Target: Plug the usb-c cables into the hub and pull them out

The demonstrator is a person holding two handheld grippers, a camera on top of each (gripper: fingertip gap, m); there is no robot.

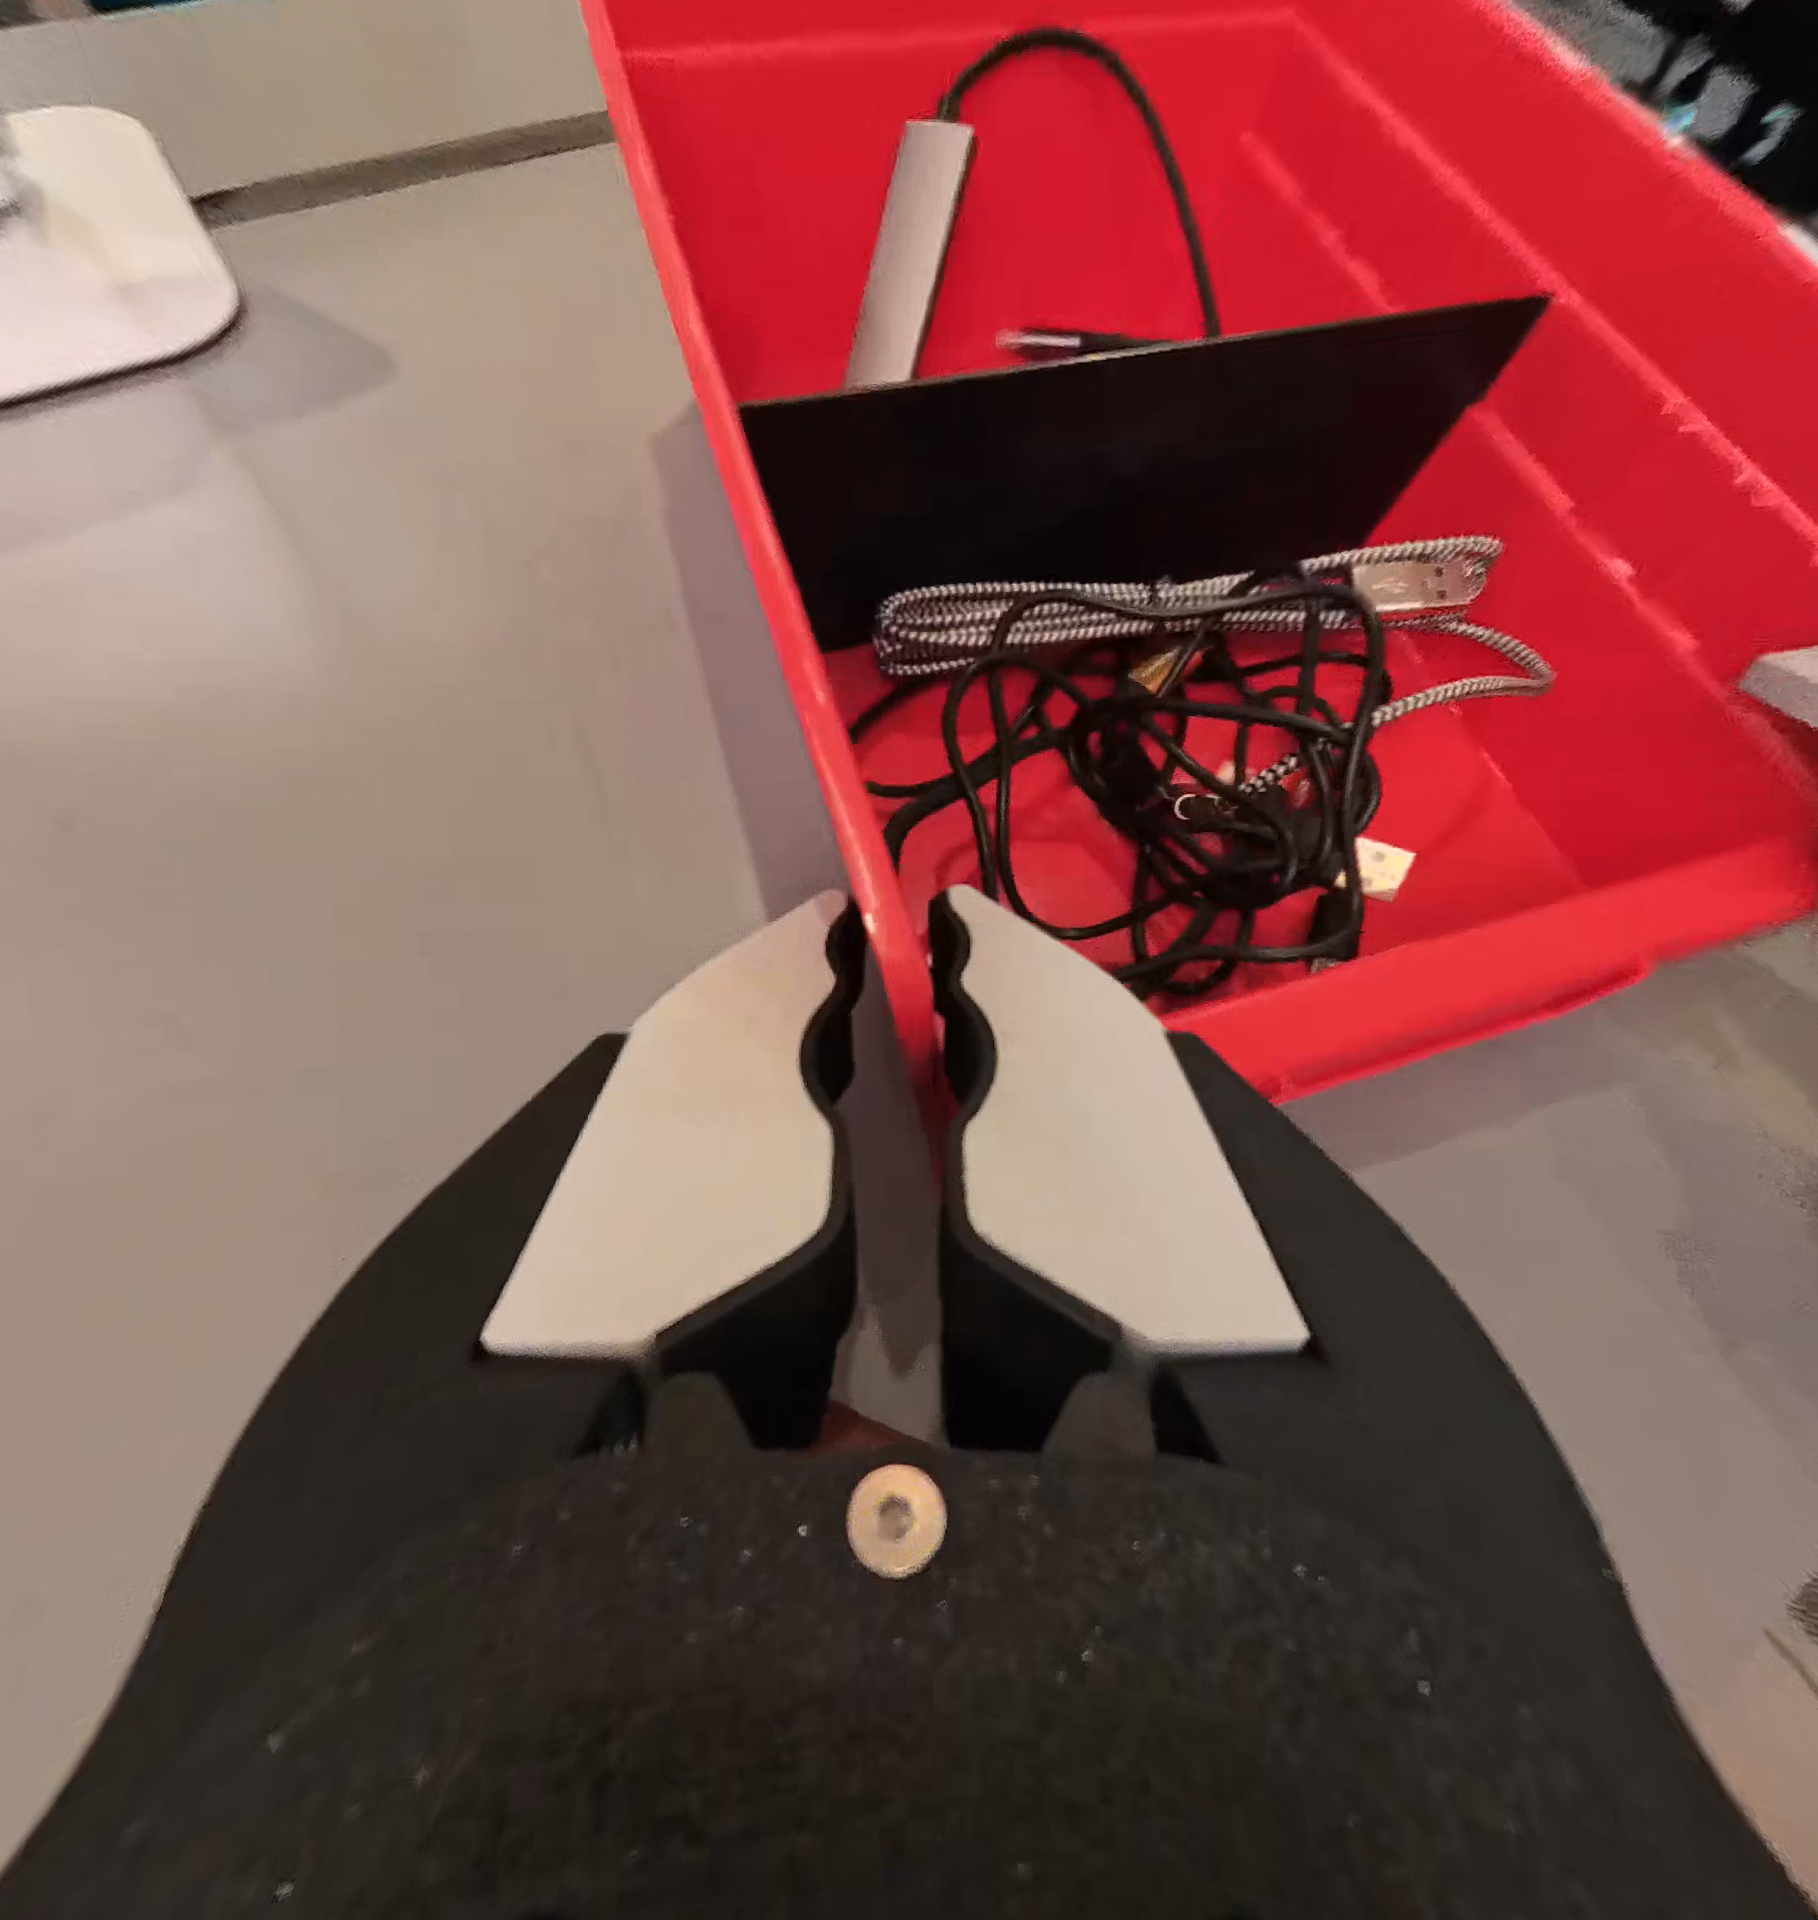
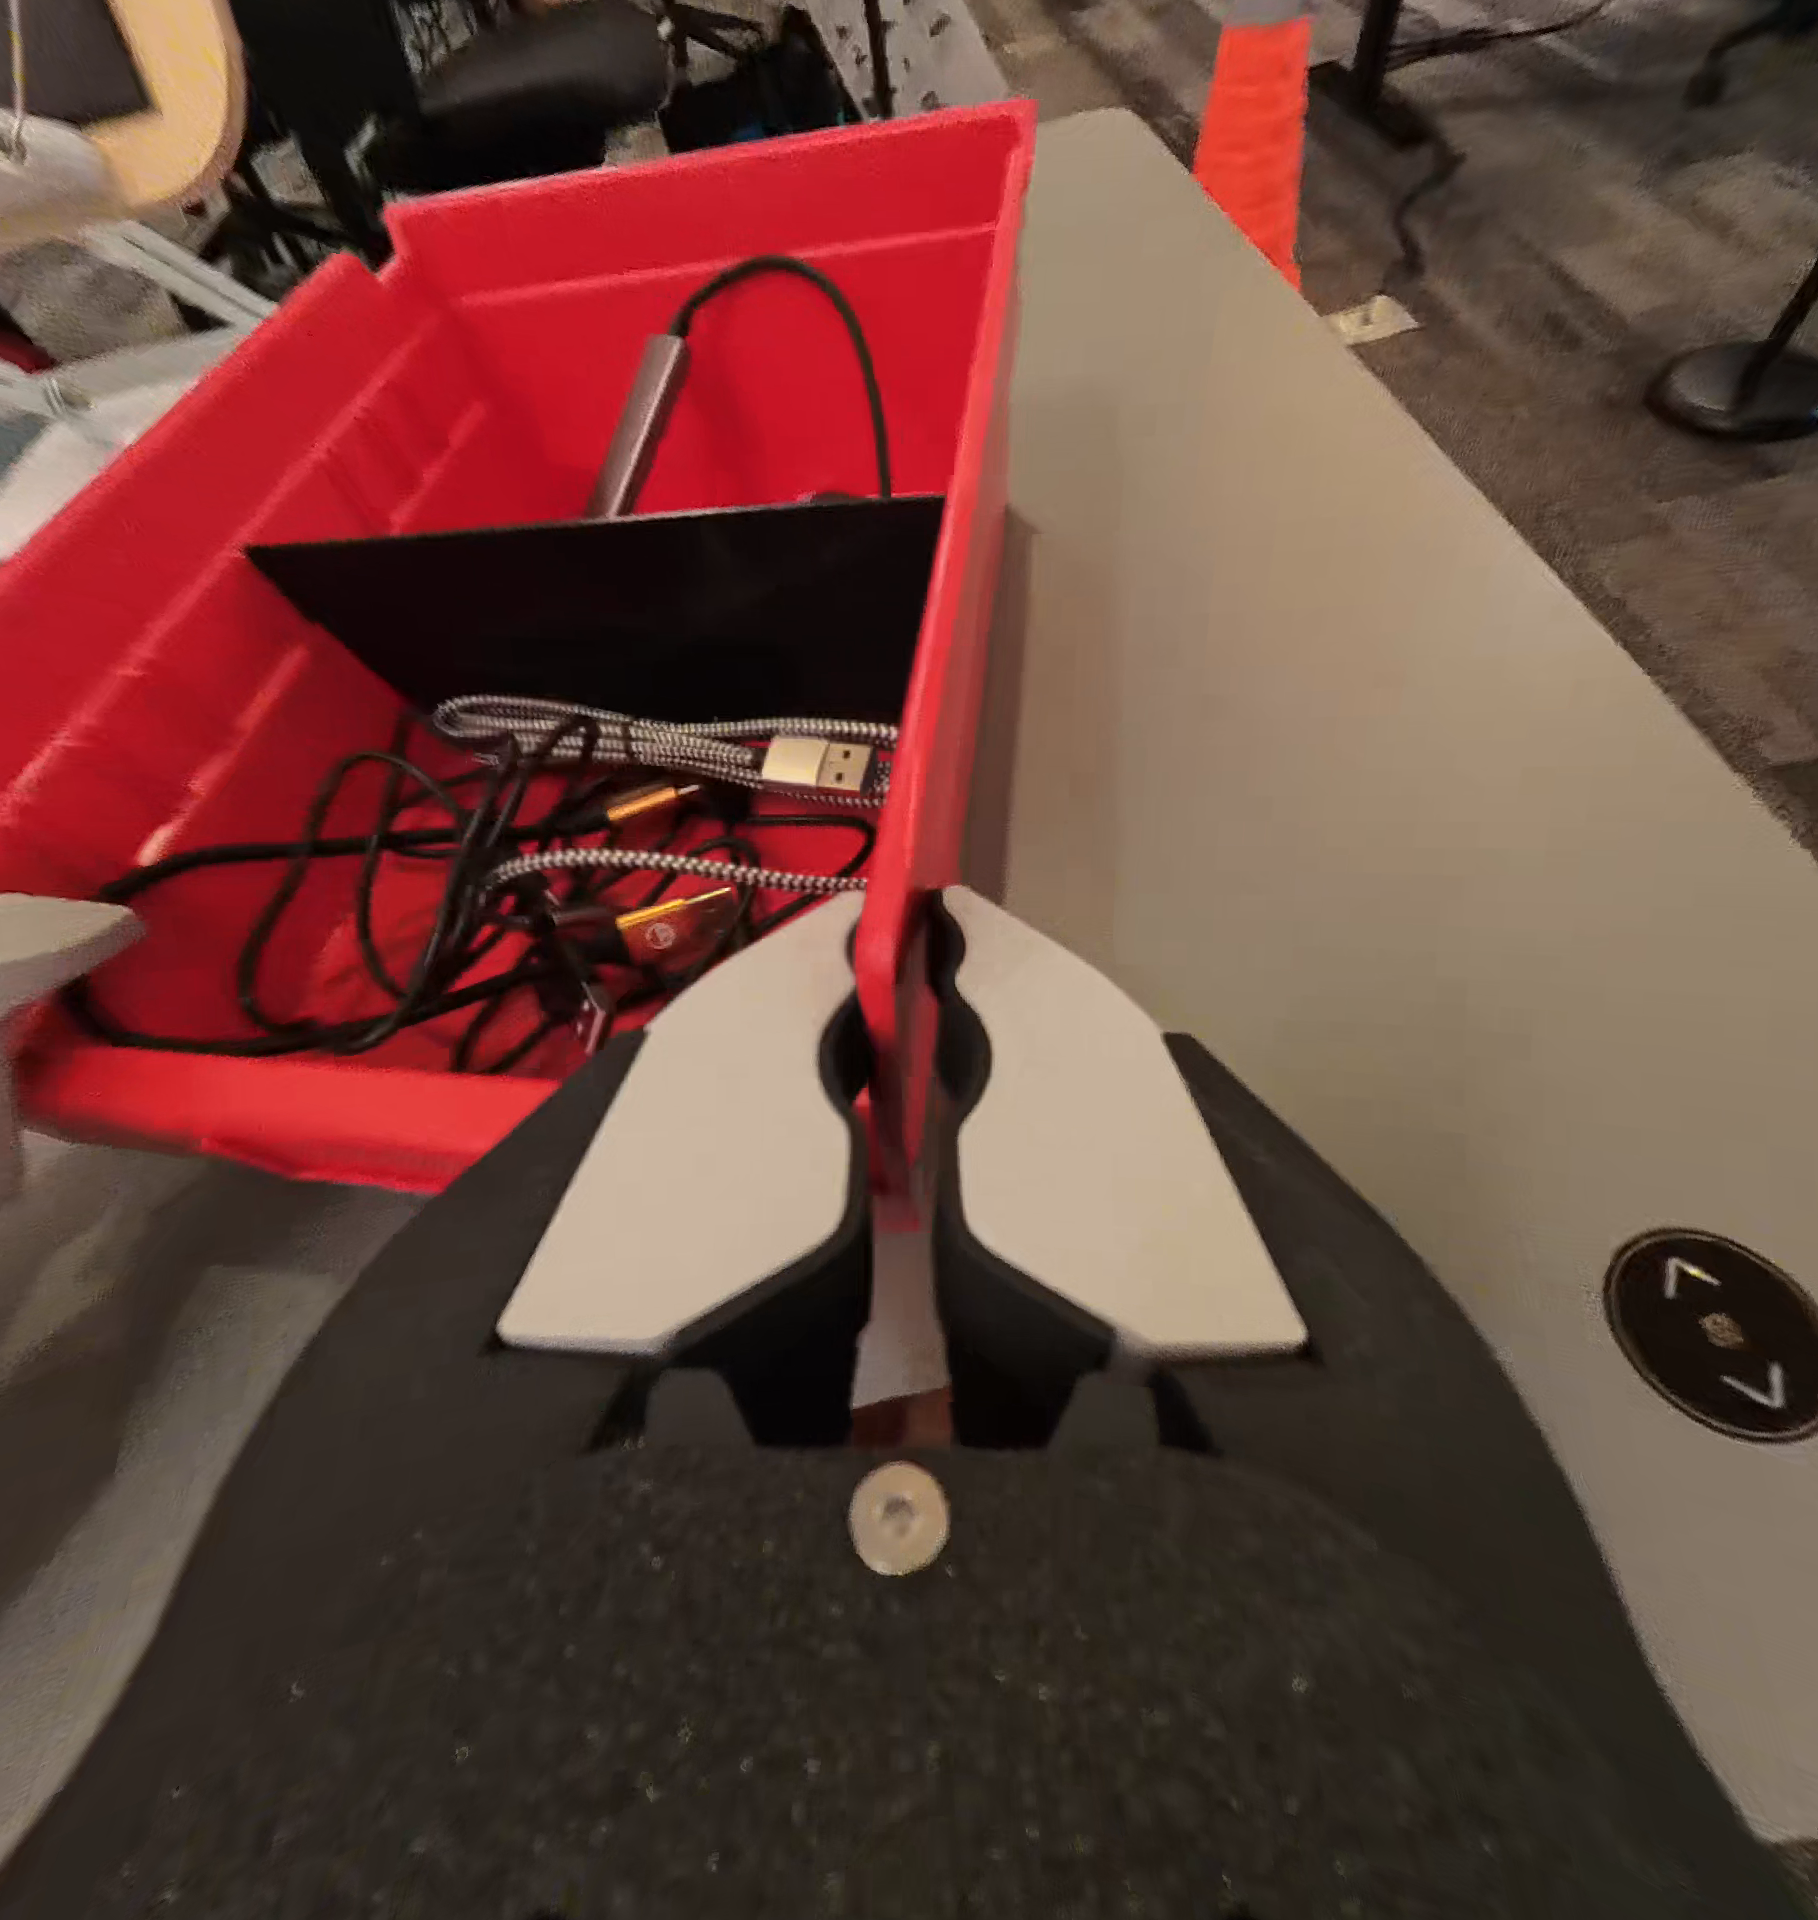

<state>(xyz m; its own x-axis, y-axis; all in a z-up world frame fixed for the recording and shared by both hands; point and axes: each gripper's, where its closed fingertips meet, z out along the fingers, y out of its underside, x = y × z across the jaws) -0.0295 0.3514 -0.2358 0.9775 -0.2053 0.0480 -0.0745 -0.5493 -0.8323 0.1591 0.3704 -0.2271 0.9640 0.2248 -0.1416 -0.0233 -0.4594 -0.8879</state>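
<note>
Both my tools pinch the bin's walls: left tool (image 1: 889, 914) on one side wall, right tool (image 2: 897, 920) on the opposite. Hub (image 1: 900, 244) lies beyond the divider (image 1: 1092, 478), upper centre, long axis pointing away; cables (image 1: 1175, 748) heaped nearer, closer to neither

One red bin (image 1: 1663, 436), one hub (image 1: 910, 249), one divider (image 1: 1092, 488), two grippers (image 1: 894, 914).

We look down each gripper's fingers from close range, left wrist view over the red bin (image 1: 1300, 1029)'s left near corner, right wrist view over its right near corner — both share its black divider (image 1: 1123, 468), tangled cables (image 2: 531, 862), grey hub (image 2: 640, 416).
</note>
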